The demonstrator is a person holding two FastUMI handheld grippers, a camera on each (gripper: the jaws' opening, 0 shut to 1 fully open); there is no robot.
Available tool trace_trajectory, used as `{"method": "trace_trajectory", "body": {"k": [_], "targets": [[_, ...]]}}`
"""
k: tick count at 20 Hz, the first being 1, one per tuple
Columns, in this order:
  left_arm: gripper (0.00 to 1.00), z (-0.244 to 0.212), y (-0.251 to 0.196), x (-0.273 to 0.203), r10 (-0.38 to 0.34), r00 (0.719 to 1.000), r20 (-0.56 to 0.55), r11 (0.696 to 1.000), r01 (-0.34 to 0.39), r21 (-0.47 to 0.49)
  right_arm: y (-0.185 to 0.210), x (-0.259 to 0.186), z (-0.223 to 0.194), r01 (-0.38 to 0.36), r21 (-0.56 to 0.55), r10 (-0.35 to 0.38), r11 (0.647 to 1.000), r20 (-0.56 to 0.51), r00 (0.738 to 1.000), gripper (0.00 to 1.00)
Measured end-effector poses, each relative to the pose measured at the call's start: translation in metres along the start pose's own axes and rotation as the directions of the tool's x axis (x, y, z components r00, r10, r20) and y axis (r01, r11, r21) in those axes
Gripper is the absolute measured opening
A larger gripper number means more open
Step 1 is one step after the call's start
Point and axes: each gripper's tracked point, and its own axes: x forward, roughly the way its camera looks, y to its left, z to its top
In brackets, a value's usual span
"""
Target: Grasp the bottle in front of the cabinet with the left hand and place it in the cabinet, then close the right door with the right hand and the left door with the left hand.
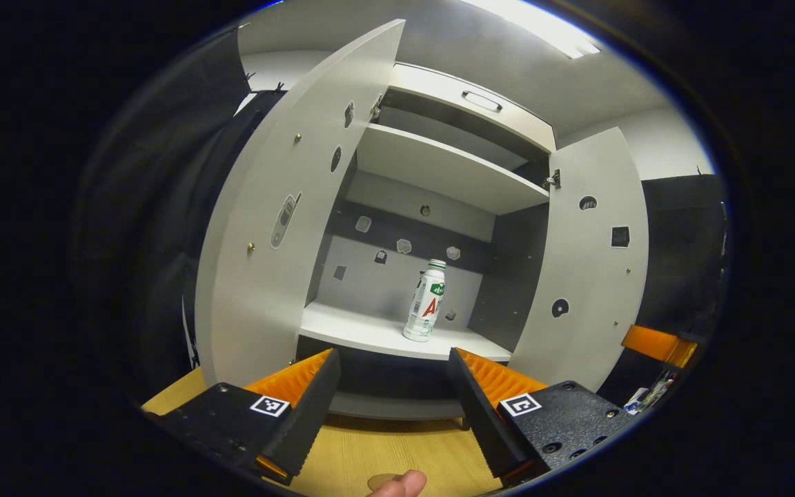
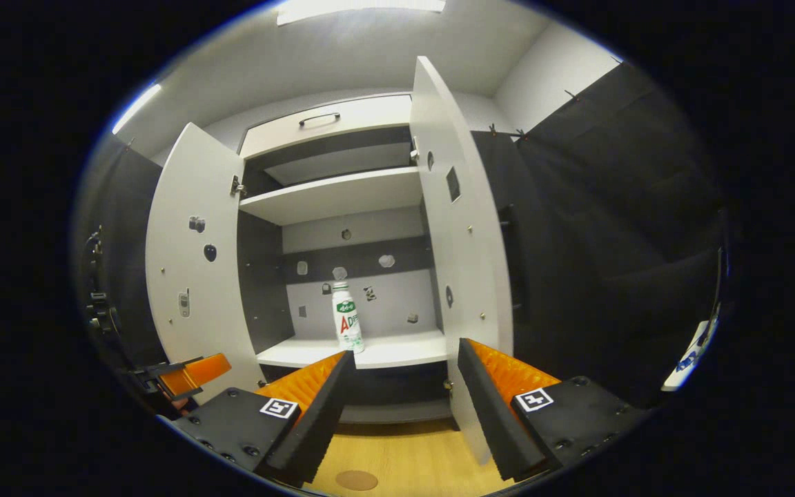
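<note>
The bottle (image 1: 426,301) stands far back on the lower shelf (image 1: 370,331), and its label print is too small to make out in either view. In the right gripper view, the right tongs' (image 2: 401,407) own finger covers the shelf's front edge just beside the bottle's base. In the left gripper view, the other tongs (image 1: 658,345) peek out past the right door (image 1: 591,276), mostly hidden behind it. A fingertip (image 1: 401,484) is cut off at the bottom edge. The small fittings on the cabinet's back wall (image 1: 397,276) are too tiny to identify.
</note>
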Motion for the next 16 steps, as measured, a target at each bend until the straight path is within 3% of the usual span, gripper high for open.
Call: {"method": "trace_trajectory", "body": {"k": [6, 10, 16], "targets": [[0.96, -0.007, -0.011, 0.003, -0.046, 0.999, -0.026, 0.999, 0.047, 0.015, -0.115, 0.008, 0.074, 0.243, -0.019, -0.24, 0.97, 0.103, 0.965, 0.98], [0.96, -0.01, -0.011, -0.003, -0.053, 0.998, -0.041, 0.998, 0.055, 0.031, -0.146, 0.043, 0.089, 0.275, 0.0, -0.274, 0.962, 0.093, 0.957, 0.98], [0.96, -0.004, -0.001, -0.009, -0.015, 1.0, -0.02, 0.998, 0.016, 0.068, -0.159, 0.083, 0.094, 0.282, -0.043, -0.277, 0.959, 0.088, 0.957, 0.98]]}}
